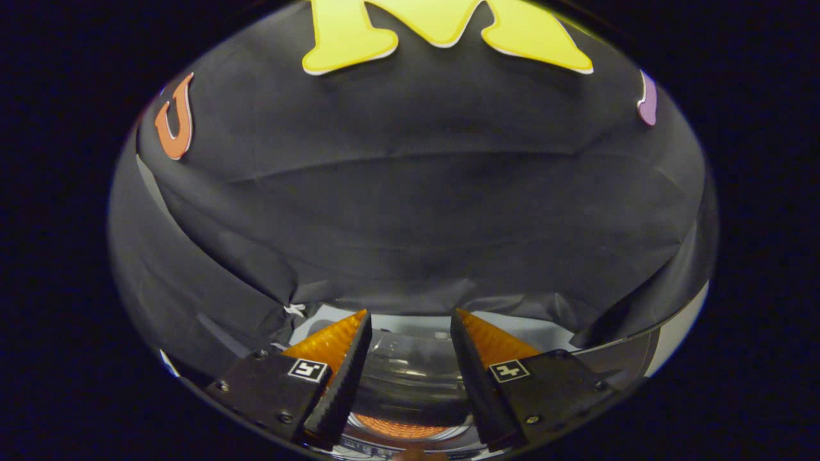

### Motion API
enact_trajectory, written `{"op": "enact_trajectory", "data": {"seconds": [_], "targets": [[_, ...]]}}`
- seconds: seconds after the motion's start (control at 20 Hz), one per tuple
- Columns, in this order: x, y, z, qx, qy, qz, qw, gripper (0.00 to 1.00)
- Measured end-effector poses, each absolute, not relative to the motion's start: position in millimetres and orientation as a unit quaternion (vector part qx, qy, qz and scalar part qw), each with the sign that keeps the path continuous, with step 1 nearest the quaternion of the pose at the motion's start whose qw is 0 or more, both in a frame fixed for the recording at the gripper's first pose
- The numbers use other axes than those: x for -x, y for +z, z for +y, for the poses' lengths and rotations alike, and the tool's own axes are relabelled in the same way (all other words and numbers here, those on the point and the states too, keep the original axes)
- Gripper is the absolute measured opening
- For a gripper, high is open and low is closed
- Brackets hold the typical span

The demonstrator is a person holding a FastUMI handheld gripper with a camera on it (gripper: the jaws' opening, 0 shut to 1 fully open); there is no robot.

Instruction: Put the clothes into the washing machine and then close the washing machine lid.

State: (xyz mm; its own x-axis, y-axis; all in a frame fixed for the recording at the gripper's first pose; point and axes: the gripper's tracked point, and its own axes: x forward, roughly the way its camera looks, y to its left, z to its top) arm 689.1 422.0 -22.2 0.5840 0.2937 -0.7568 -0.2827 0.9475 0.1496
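My gripper (410, 320) is open, its two fingers spread apart with nothing between them. Below and between the fingers I look down on the washing machine (410, 374), a white top with a clear, shiny rounded lid or drum rim. An orange patch (397, 428), possibly clothing, shows low between the fingers, under the glassy surface. Whether the lid is up or down I cannot tell.
The booth's black cloth wall (410, 211) rises just beyond the machine, creased and hanging in folds over the machine's back edge. A pale strip (679, 333) shows at the right beside the cloth.
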Motion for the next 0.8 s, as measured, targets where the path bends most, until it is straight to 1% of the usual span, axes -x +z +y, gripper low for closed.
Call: {"op": "enact_trajectory", "data": {"seconds": [0.15,0.8], "targets": [[-686.0,-16.9,421.9,-0.007,0.168,0.410,0.896,0.80],[-649.6,-19.1,414.9,-0.003,0.165,0.413,0.896,0.80]]}}
